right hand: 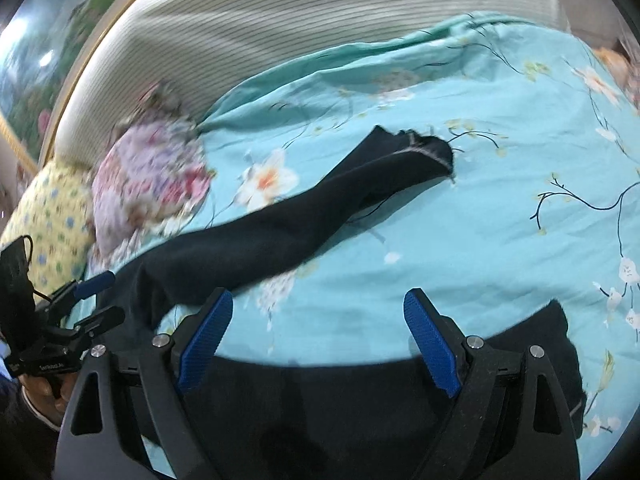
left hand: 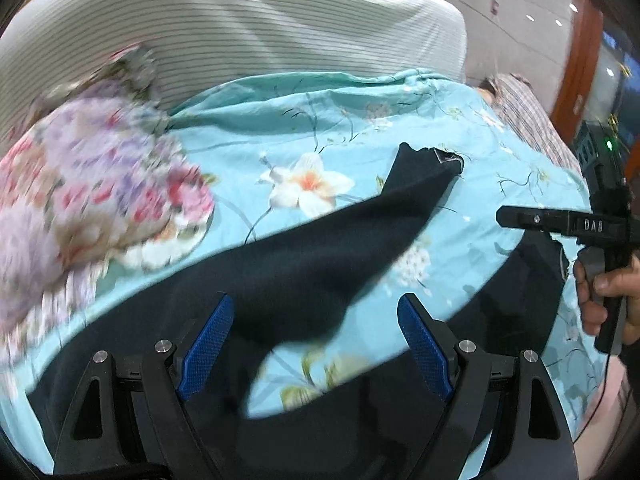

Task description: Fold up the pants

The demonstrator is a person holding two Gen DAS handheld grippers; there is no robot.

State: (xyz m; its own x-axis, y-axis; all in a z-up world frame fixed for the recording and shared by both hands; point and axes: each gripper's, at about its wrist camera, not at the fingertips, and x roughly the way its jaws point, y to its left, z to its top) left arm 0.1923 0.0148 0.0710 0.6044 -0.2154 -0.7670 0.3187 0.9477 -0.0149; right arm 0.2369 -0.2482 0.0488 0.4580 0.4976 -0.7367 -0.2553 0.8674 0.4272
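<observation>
I hold both tongs released, left tongs and right tongs, above the waist end of dark pants sprawled on the turquoise bedspread; folding looks unstarted; next I judge gripping the waistband corners.

Striped headboard; turquoise floral bedsheet; beige wall.

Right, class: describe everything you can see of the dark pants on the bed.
The pants are black, soft-looking cloth, spread unfolded on the turquoise floral sheet. One leg runs diagonally away to a rumpled hem showing pale stitching; the wider part lies nearest the cameras, under both grippers. The left gripper and right gripper are open above it, gripping nothing.
</observation>
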